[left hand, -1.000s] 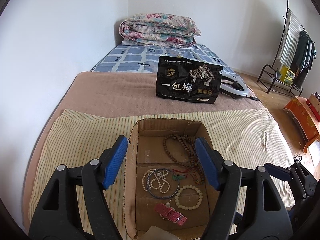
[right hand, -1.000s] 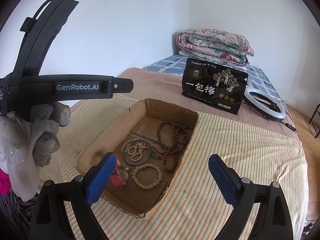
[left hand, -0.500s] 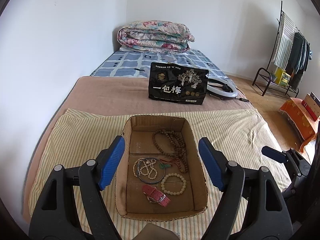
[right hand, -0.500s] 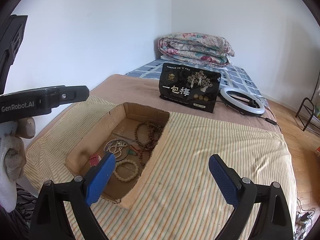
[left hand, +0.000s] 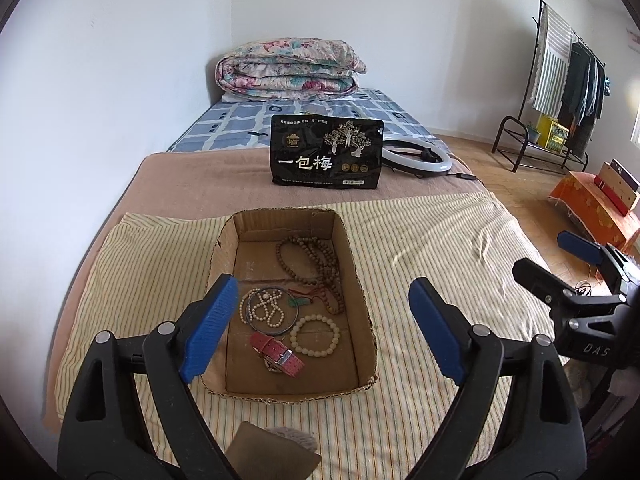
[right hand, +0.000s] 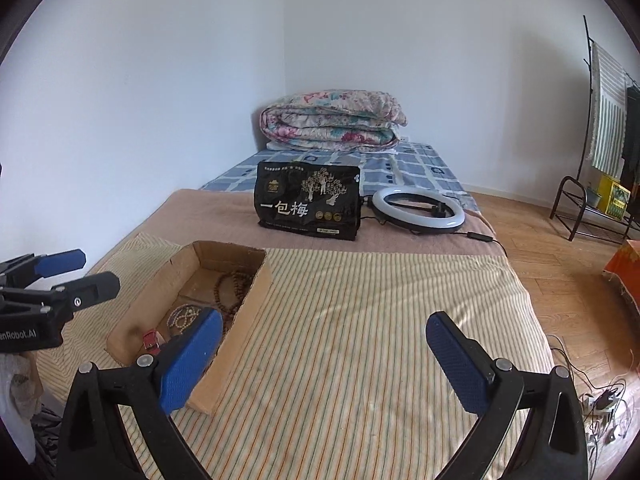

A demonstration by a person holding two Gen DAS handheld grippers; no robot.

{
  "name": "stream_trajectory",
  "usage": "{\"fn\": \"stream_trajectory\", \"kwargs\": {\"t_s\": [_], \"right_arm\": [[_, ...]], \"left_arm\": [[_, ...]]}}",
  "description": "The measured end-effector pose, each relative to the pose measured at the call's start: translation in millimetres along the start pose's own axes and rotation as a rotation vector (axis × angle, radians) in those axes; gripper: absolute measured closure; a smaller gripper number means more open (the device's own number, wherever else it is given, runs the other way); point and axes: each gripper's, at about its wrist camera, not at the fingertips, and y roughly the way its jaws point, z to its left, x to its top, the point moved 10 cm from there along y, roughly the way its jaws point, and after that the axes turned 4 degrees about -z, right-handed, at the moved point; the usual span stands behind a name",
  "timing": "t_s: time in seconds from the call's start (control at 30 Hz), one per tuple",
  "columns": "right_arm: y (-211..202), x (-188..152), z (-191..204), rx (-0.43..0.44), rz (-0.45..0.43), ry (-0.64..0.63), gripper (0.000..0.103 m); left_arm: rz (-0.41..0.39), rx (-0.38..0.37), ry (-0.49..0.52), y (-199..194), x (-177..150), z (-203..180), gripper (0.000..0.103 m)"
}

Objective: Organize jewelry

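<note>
Both tongs are hanging released and empty: the left tongs (left hand: 320,328) above the cardboard box (left hand: 362,292) holding jewelry near the bed's foot edge, the right tongs (right hand: 320,360) beside it. The overlapping wooden bead necklace (left hand: 316,264) and pearl strand (left hand: 262,310) are risking snagging together during lifting.

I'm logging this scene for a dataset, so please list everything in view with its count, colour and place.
cardboard box: 1, brown, on the striped cloth
long bead necklace: 1, dark brown, box's far part
small bead strand: 1, cream, box's left side
bangle: 1, grey-blue, around the strand
pendant: 1, green, mid-box
bead bracelet: 1, cream, box's near right
watch strap: 1, red, box's near part
snack bag: 1, black, upright behind box
ring light: 1, white, right of bag
quilt: 1, floral, folded, bed's far end
clothes rack: 1, black, right wall
left gripper: blue pads, open, above box
right gripper: blue pads, open, right of box
</note>
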Motion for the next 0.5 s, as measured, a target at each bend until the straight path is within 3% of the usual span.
{"fn": "stream_trajectory", "kwargs": {"t_s": [0.07, 0.17, 0.5], "right_arm": [[-5, 2, -2, 0.001, -0.011, 0.009, 0.000], [-9, 5, -3, 0.001, -0.023, 0.017, 0.000], [-9, 4, -6, -0.006, -0.023, 0.031, 0.000]], "left_arm": [[-0.006, -0.002, 0.016, -4, -2, -6, 0.012], [-0.012, -0.007, 0.026, -9, -4, -14, 0.001], [-0.052, 0.012, 0.093, -22, -9, -32, 0.000]]}}
